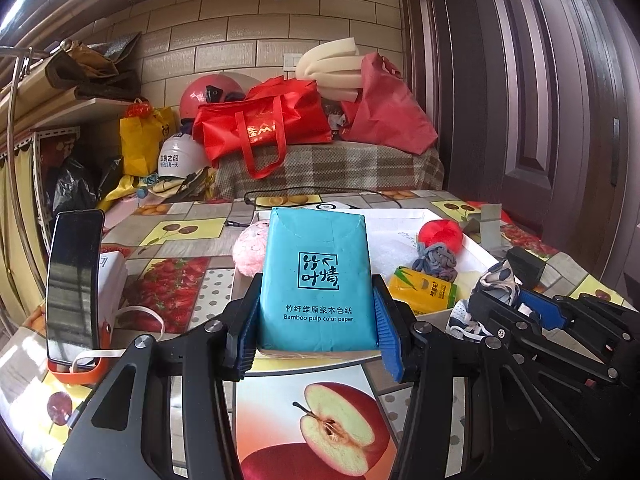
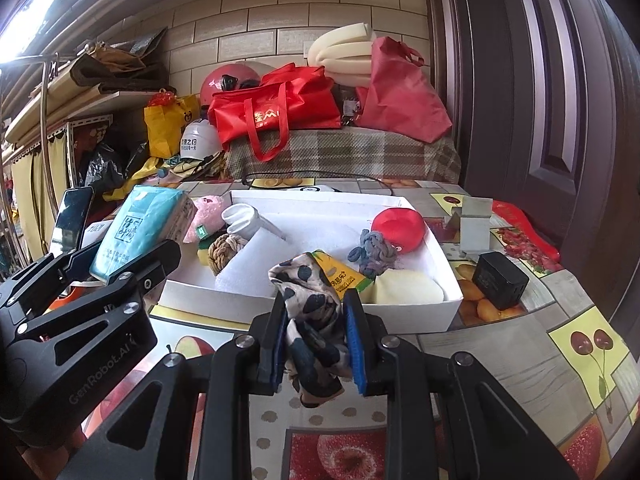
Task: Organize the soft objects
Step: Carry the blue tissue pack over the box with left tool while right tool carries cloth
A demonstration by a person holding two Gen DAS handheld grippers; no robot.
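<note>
My left gripper (image 1: 316, 344) is shut on a teal tissue pack (image 1: 316, 280) and holds it above the table, in front of the white box (image 1: 404, 214); the pack also shows in the right wrist view (image 2: 132, 232). My right gripper (image 2: 314, 336) is shut on a spotted cloth (image 2: 310, 312), held just before the box's near wall (image 2: 240, 304). In the box lie a red plush ball (image 2: 396, 226), a grey knotted rope (image 2: 374, 252), a yellow tissue packet (image 2: 340, 274), a cream foam piece (image 2: 408, 286), a tan rope knot (image 2: 226, 250) and a pink plush (image 2: 208, 214).
A phone (image 1: 74, 284) stands in an orange holder at the left. A black adapter (image 2: 500, 280) and a grey bracket (image 2: 474, 224) sit right of the box. A bench with red bags (image 1: 264, 124) stands behind the table. A dark door (image 1: 540, 80) is at the right.
</note>
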